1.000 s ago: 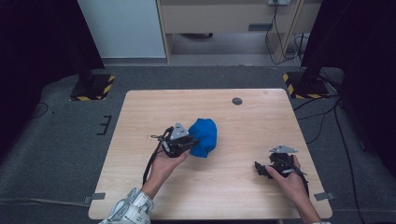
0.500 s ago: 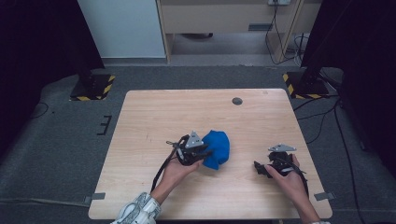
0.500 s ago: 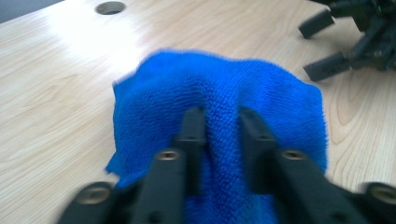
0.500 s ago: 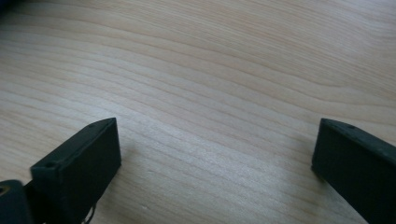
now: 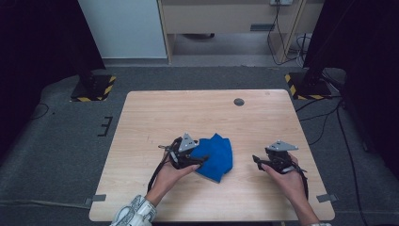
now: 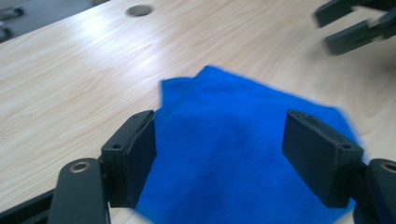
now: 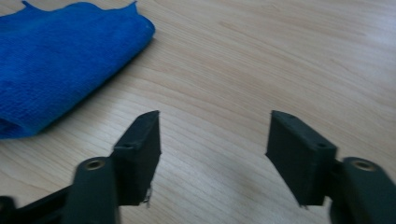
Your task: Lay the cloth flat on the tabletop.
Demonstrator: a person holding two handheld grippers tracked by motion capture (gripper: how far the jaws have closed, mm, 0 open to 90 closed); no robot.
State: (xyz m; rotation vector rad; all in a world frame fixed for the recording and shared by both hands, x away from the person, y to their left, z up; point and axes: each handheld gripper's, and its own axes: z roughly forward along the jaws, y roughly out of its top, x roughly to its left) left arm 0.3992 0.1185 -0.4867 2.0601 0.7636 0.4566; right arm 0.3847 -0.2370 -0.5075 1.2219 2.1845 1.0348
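My left hand-held gripper (image 5: 200,160) is hovering at the folded blue cloth (image 5: 215,155) lying mid-table (image 5: 197,113), its jaws having just been opening, spread over the cloth without pinching it. My right hand-held gripper (image 5: 258,161) is waiting nearby, jaws apart yet just closing on nothing.

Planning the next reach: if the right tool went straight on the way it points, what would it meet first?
Probably bare wooden table: the right tool stands open over plain wood, and the folded blue cloth lies off to one side of its line, apart from it. Depth is unclear.
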